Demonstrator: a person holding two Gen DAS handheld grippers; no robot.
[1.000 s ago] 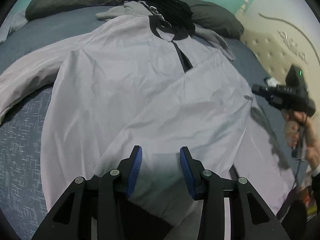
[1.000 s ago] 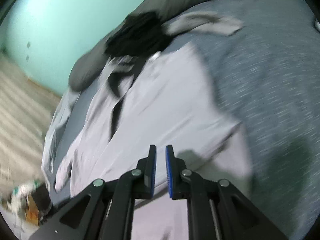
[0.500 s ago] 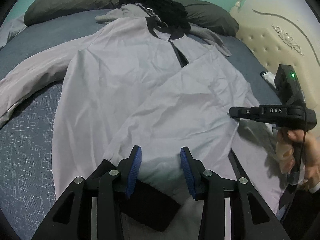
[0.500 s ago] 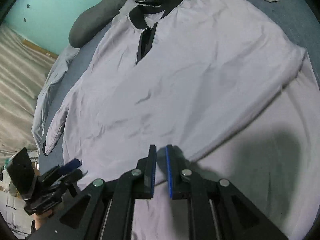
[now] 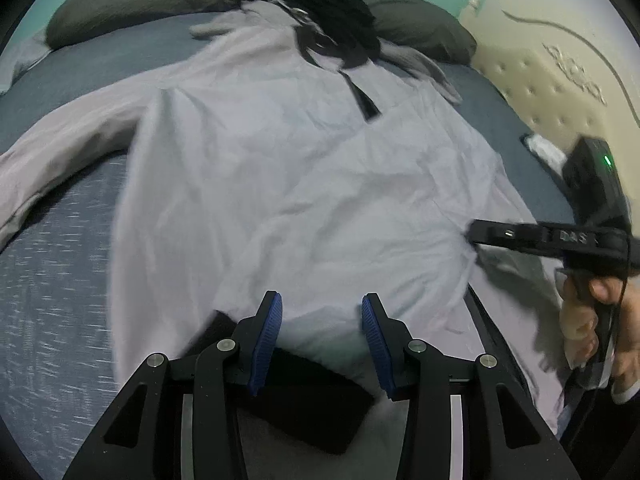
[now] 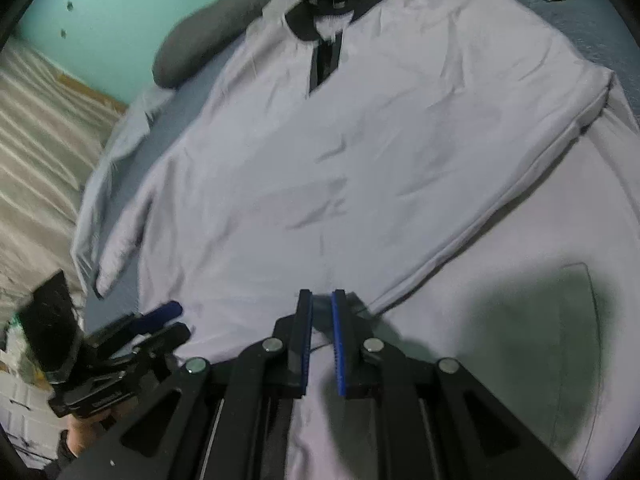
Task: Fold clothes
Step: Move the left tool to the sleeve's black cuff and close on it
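Showing headboard [image 5: 560,92] left view, floor [image 6: 36,152] right

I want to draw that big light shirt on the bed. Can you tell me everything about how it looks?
The shirt is pale lilac-grey, thin and wrinkly like woven cloth. It has a black collar and a black slit down the chest. It lies flat, front up, on the blue-grey bed. One long sleeve stretches out sideways; the other side is folded over the body, leaving a straight diagonal edge. Dark clothes touch its collar. The right hand-held gripper, slightly open, hovers over its folded edge.
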